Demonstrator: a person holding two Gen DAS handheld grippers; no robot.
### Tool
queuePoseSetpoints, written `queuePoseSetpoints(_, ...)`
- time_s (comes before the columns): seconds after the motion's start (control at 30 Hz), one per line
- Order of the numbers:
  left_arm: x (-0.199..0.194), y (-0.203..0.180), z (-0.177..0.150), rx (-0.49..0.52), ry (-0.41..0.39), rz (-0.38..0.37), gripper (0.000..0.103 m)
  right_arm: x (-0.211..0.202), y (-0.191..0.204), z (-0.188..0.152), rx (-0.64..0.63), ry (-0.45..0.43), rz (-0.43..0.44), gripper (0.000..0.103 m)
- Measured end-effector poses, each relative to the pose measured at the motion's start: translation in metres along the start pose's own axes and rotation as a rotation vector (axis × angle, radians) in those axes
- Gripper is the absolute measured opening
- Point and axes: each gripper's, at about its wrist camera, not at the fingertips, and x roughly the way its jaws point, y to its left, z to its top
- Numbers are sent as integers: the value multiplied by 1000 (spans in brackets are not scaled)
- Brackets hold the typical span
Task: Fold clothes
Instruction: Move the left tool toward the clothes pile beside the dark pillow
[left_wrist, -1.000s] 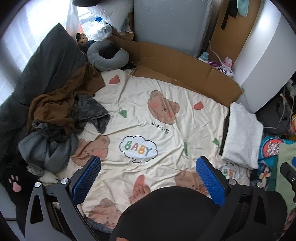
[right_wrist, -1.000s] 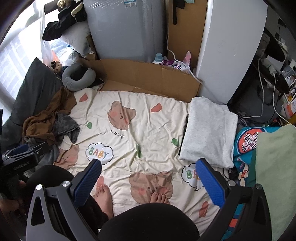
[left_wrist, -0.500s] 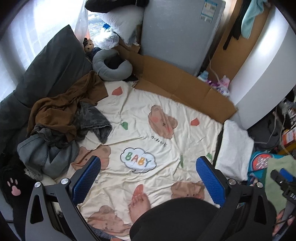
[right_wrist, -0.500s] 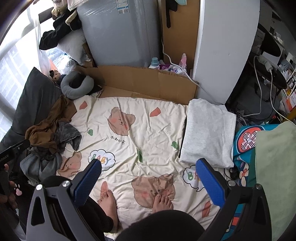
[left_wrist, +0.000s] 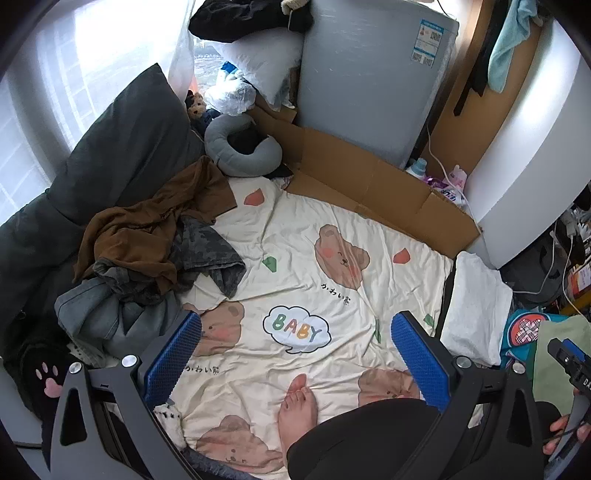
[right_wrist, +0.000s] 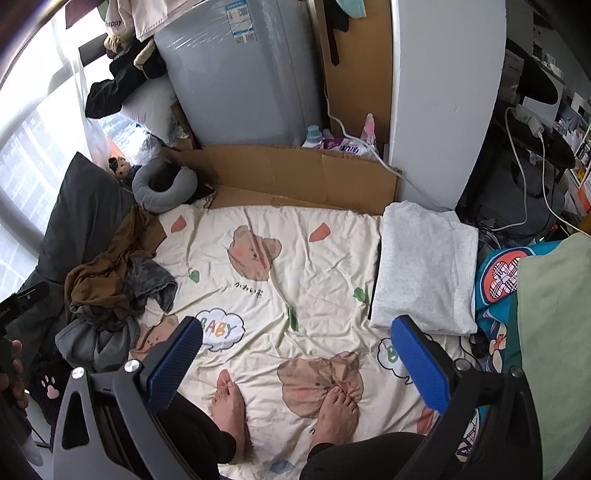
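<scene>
Left tongs (left_wrist: 295, 354), right tongs (right_wrist: 295, 362): black frames, blue textured pads, silver screws; person barefoot, black trousers.

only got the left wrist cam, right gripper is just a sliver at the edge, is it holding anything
Observer: No. The right gripper has its jaws wide open and empty, above the bear blanket.
Operator: anything folded yet
Observer: A grey garment lies folded flat at the blanket's right edge, fully in the right wrist view.
Operator: both feet on the blanket
Observer: Yes; the right foot, mostly hidden from you, stands on a bear print.
</scene>
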Motion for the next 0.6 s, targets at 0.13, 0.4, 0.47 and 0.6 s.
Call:
queuePoseSetpoints(0.13, -3, 12, 4, -6, -6, -7, 102, -1, 1, 4, 0, -10, 4, 103)
queuePoseSetpoints(0.4, -9, 37, 11, -33, -31, 5, 102, -4, 8, 15, -31, -37, 2, 103)
queuePoseSetpoints(0.47, -9, 47, 14, -47, -36, 16, 102, -3, 9, 17, -25, -37, 5, 103)
queuePoseSetpoints(0.6, -10, 66, 20, -57, -47, 32, 102, 6, 7, 23, -24, -30, -8, 103)
